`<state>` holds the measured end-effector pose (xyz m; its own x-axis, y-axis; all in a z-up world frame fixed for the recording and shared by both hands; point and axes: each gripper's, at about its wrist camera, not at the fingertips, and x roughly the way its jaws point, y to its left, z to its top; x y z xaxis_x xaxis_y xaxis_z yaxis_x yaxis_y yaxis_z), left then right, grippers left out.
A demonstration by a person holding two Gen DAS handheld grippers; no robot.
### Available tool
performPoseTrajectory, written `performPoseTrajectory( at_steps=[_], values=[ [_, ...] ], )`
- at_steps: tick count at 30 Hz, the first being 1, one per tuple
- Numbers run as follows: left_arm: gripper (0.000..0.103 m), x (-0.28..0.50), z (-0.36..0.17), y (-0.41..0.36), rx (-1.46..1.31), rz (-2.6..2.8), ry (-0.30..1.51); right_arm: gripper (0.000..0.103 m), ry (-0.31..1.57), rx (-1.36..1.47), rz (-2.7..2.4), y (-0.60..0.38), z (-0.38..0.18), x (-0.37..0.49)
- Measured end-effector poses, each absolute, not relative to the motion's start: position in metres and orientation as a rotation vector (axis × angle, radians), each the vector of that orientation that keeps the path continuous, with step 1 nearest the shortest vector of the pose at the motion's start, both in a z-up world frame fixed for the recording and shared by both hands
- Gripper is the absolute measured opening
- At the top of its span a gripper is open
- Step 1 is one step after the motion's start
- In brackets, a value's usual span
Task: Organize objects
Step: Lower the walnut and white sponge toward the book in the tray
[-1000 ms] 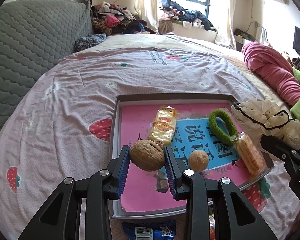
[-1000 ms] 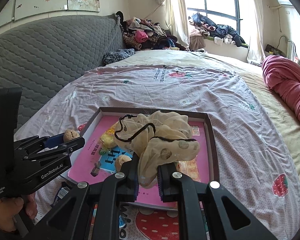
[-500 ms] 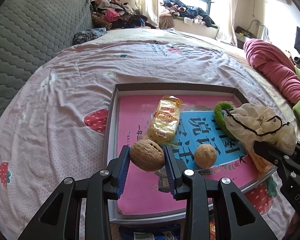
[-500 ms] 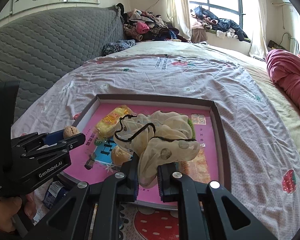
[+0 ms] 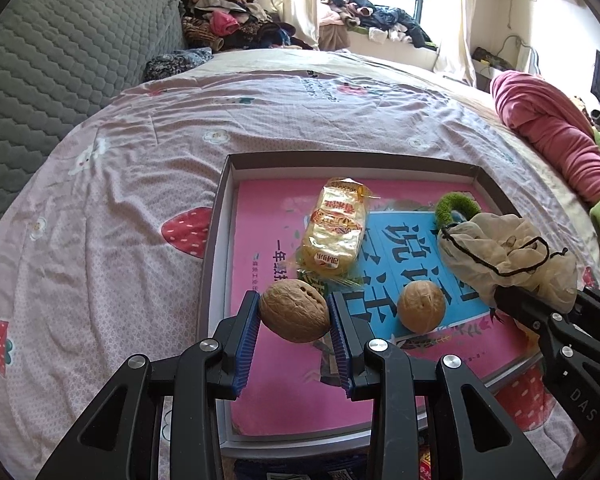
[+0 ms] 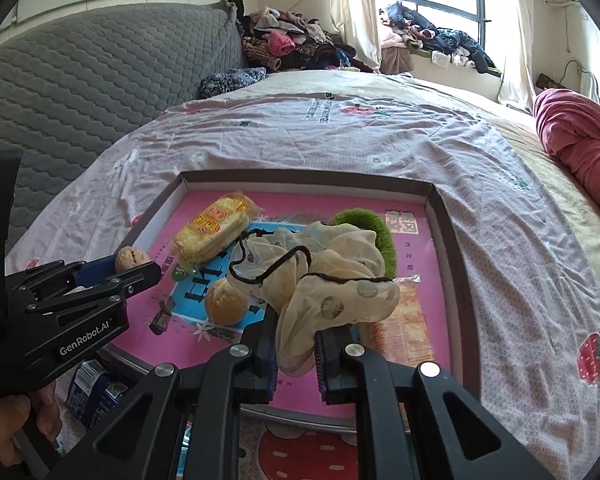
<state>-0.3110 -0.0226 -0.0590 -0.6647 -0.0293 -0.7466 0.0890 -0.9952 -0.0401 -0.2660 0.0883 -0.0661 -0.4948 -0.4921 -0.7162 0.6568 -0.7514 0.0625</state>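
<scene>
Left wrist: my left gripper [image 5: 294, 314] clamps 1 walnut [image 5: 294, 310] above the tray [image 5: 216, 236] | right gripper [image 6: 296, 354] pinches the cloth pouch [image 6: 324, 280] over it | I'd lower each before releasing, clear of the second walnut [image 5: 421, 306]

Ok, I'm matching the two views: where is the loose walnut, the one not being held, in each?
Left wrist: loose walnut lies right of centre on the blue print, right of the held one.
Right wrist: loose walnut sits left of centre, beside the cream pouch.
Shared landmark: yellow snack packet.
</scene>
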Motion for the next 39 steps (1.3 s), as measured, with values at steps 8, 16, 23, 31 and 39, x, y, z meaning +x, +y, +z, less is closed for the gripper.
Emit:
performPoseTrajectory(
  at_steps=[8, 16, 23, 31, 39],
  values=[
    [0.035, -0.313, -0.063, -0.023, 1.281, -2.795, 0.113, 0.015, 0.309, 1.005, -2.228, 0.085, -0.074, -0.267],
    [0.035, -0.317, -0.069, -0.025, 1.320, -2.778, 0.101, 0.016, 0.334, 1.043, -2.207, 0.081, -0.083, -0.267],
    [0.035, -0.321, -0.077, -0.024, 1.357, -2.758, 0.088, 0.017, 0.349, 1.063, -2.199, 0.081, -0.087, -0.267],
    [0.035, -0.321, -0.078, -0.021, 1.371, -2.755, 0.071, 0.018, 0.361, 1.078, -2.190, 0.081, -0.091, -0.268],
    [0.036, -0.321, -0.081, -0.017, 1.377, -2.751, 0.045, 0.020, 0.363, 1.092, -2.182, 0.080, -0.094, -0.269]
  ],
)
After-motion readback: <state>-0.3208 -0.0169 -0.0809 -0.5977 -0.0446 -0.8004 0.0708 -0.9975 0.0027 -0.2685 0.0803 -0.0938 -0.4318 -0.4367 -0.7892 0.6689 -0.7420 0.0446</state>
